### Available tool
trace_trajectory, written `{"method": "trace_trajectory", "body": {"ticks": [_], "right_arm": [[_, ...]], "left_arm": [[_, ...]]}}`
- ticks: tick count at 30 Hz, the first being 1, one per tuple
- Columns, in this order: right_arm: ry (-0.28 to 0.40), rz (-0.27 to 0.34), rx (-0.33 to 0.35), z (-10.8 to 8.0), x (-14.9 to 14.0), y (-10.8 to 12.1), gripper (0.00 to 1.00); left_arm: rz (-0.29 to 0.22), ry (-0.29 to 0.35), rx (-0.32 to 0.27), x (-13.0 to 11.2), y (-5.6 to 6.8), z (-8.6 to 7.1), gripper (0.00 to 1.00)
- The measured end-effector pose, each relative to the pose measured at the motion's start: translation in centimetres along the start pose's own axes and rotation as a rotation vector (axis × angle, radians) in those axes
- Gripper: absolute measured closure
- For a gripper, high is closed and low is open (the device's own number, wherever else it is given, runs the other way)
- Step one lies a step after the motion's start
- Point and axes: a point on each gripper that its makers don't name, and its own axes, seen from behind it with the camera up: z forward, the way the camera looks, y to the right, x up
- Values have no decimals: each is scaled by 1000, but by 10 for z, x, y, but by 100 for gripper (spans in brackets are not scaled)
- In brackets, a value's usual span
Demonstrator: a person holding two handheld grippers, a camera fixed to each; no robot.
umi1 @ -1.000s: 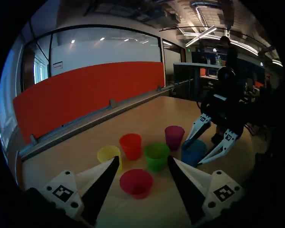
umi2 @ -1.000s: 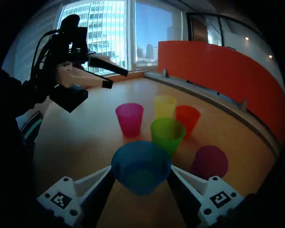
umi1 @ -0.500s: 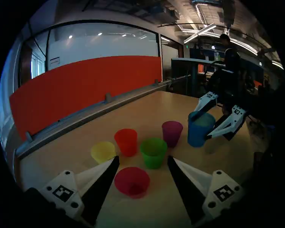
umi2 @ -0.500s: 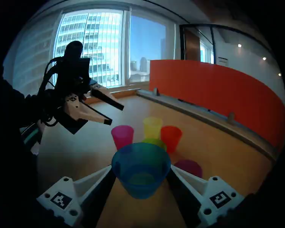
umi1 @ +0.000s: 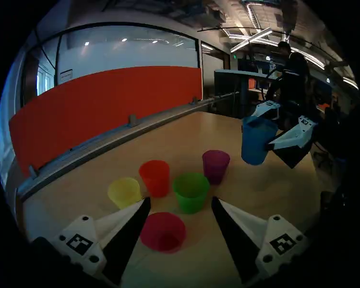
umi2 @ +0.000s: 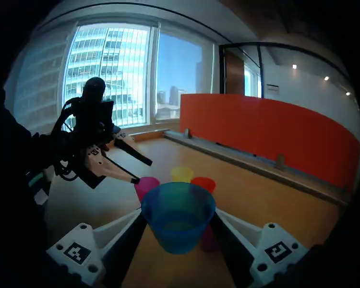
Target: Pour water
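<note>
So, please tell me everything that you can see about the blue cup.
The blue cup looks like translucent plastic, plain, tapered, with its open rim wider than its base. The right gripper clamps it, one finger on each side of its wall. In the left gripper view it hangs in the air above the wooden table, roughly upright, apart from the other cups. A paler patch shows at its bottom; whether that is water, I cannot tell.

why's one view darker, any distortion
Left gripper view faces the dim room, lit by ceiling strips; right gripper view faces bright windows, which silhouette the left gripper and brighten the translucent blue plastic cup; fisheye bows the orange partition wall.
</note>
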Motion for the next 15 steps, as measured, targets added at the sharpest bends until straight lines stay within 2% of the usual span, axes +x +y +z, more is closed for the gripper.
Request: {"method": "trace_trajectory", "body": {"ticks": [6,15], "right_arm": [[49,-1,-15,-8,16,5,11],[80,-17,-38,-18,32,14,11]], "left_arm": [[0,-14,-11,-2,3,3,6],[6,-46,-19,-9,7,11,6]]}}
